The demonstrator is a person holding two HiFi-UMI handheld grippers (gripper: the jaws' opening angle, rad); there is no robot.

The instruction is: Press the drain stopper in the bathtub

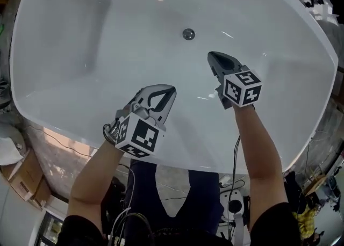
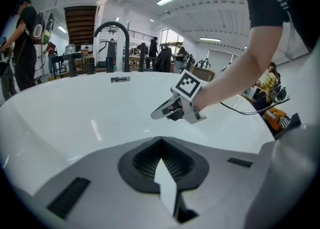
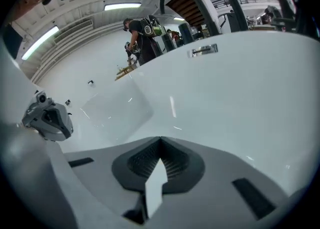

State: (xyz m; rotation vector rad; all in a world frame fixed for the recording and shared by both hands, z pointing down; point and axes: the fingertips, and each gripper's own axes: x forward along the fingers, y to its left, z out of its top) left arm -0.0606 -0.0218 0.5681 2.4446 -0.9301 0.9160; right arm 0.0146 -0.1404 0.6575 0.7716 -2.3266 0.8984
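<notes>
The round metal drain stopper (image 1: 188,34) sits in the floor of the white bathtub (image 1: 80,35), near the far middle. My right gripper (image 1: 213,56) hovers inside the tub just right of and nearer than the stopper, jaws shut and empty, not touching it. My left gripper (image 1: 170,90) hangs lower and to the left over the tub's near slope, also shut with nothing held. The left gripper view shows the right gripper (image 2: 156,115) ahead over white enamel. In the right gripper view the left gripper (image 3: 47,119) sits at the left edge. Neither gripper view shows the stopper.
A black arched faucet (image 2: 112,30) and a small overflow plate (image 2: 120,79) stand at the tub's far rim. Cardboard boxes (image 1: 21,178) lie on the floor at the left, cables (image 1: 236,183) below the near rim. People (image 3: 140,35) stand in the background hall.
</notes>
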